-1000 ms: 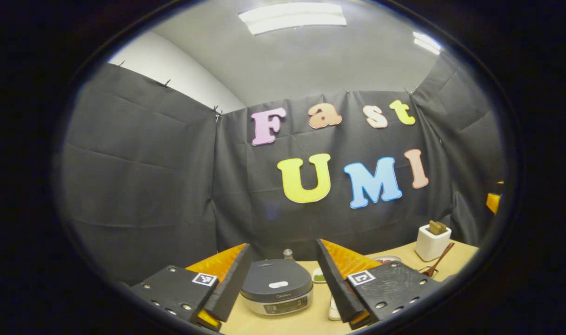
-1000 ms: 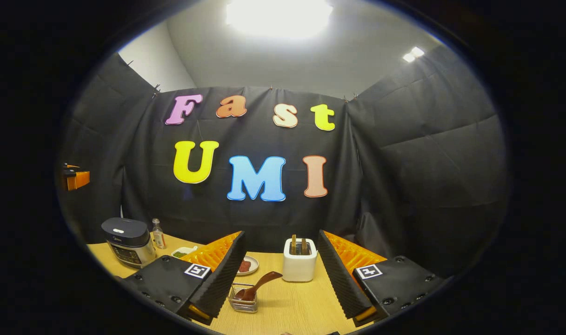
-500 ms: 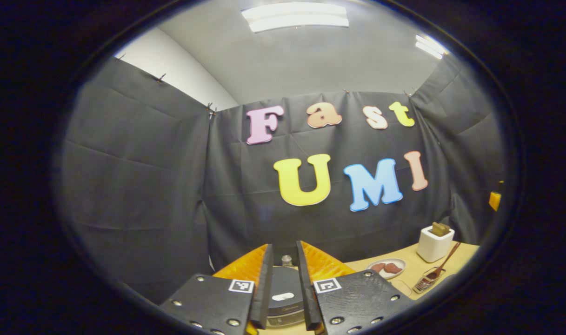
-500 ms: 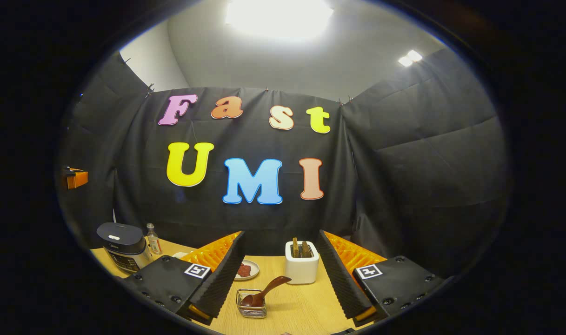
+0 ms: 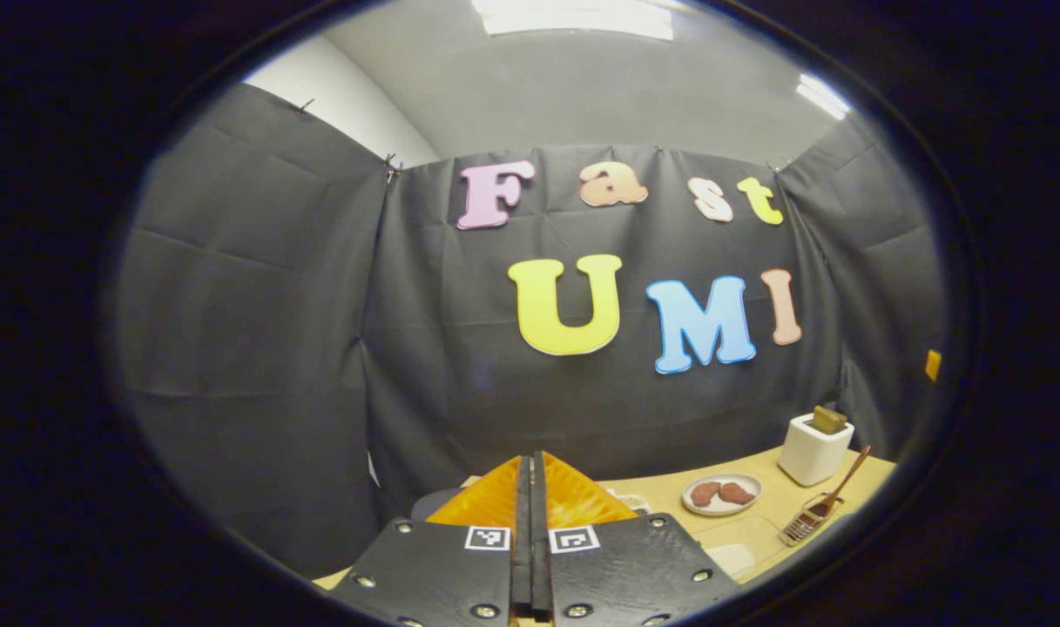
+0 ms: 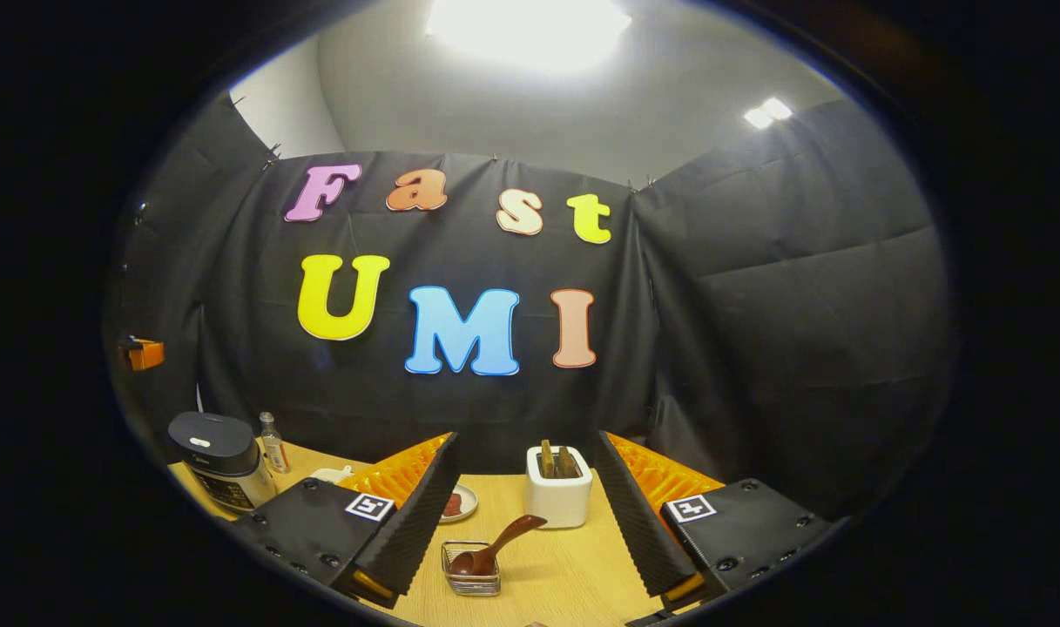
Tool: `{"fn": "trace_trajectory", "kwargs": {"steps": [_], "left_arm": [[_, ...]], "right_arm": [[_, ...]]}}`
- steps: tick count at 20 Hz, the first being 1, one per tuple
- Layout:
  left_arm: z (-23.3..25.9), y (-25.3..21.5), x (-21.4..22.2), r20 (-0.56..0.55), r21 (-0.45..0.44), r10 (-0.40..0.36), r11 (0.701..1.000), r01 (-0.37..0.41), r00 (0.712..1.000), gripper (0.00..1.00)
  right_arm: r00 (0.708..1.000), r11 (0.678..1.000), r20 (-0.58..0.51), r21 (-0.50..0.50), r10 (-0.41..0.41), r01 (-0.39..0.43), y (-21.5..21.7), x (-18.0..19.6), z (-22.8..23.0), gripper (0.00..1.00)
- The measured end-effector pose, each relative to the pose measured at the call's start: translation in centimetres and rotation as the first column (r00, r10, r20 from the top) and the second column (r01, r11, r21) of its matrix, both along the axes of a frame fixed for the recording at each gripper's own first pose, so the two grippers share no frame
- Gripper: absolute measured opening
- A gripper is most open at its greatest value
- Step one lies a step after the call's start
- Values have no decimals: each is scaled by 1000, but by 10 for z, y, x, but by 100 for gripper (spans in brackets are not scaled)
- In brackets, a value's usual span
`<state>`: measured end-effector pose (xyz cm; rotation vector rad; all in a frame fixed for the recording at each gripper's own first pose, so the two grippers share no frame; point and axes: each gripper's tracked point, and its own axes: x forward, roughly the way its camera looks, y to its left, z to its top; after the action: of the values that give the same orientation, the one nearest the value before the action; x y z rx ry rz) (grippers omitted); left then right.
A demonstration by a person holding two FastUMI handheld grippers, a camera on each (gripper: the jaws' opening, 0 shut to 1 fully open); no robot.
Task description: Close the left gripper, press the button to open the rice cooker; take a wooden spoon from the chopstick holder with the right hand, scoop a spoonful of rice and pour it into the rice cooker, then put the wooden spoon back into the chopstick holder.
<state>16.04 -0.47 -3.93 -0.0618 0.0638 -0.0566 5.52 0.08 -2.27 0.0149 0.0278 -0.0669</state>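
Left gripper [image 5: 530, 522], clenched on nothing, aimed at rice cooker [image 6: 219, 459] standing at desk's [image 6: 573, 566] far left, button on lid top. Right gripper [image 6: 523, 514], released, facing wooden spoon [image 6: 497, 544] in wire holder [image 6: 471, 579], handle slanting up-right.

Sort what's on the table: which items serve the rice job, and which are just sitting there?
Job: rice cooker, wooden spoon, wire chopstick holder, left gripper, right gripper.
Bystanders: white toaster, small bottle, plate.
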Motion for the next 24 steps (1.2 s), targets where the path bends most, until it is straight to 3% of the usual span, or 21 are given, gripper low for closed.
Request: {"fn": "trace_trajectory", "kwargs": {"steps": [16, 24], "left_arm": [[-147, -13, 53, -228, -52, -97, 995, 87, 969, 2], [-179, -18, 49, -273, -72, -116, 992, 100, 955, 2]], "right_arm": [[997, 997, -51, -52, -52, 49, 28, 13, -10, 98], [996, 997, -73, -70, -45, 40, 36, 11, -15, 98]]}}
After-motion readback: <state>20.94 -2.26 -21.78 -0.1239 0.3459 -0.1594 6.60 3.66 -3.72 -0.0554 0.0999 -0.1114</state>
